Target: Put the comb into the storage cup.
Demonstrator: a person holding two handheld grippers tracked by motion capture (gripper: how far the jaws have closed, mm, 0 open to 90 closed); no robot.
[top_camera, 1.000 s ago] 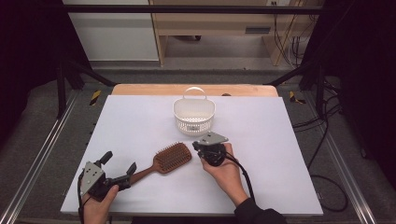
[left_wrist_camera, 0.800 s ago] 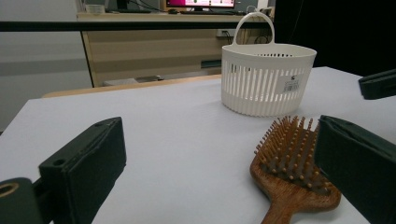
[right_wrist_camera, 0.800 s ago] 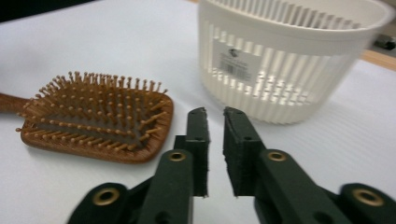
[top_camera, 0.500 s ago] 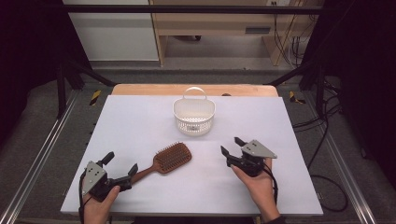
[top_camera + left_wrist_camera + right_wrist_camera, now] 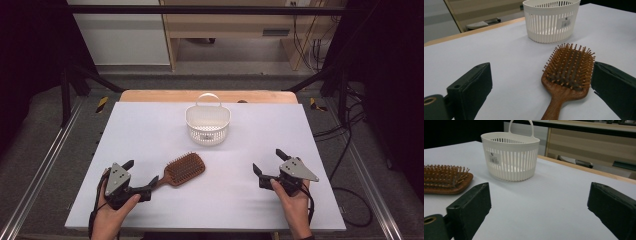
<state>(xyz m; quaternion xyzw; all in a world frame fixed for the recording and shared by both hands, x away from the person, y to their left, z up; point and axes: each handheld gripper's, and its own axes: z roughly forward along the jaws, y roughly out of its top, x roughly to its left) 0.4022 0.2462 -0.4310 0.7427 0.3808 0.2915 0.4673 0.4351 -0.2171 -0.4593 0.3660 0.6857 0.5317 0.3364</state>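
Note:
A wooden paddle hairbrush [image 5: 185, 169] lies bristles up on the white table sheet [image 5: 150, 125], left of centre. My left gripper [image 5: 141, 171] is open at the handle end. In the left gripper view the brush [image 5: 567, 72] lies between the wide jaws, untouched by the pads. A white slotted basket [image 5: 207, 125] with a handle stands behind it. My right gripper [image 5: 268, 160] sits at the front right. Its jaws have just been opening and stand open with nothing between them. The right gripper view has the basket [image 5: 510, 157] ahead and the brush [image 5: 446, 180] at the left.
A wooden strip [image 5: 210, 95] runs along the table's back edge. Metal rails [image 5: 45, 165] flank the table on both sides, and cables [image 5: 350, 195] lie on the floor at the right. Bare sheet lies between the two grippers.
My right gripper has left the brush head, swung to the right front of the table and opened its jaws. My left gripper has edged up toward the brush handle.

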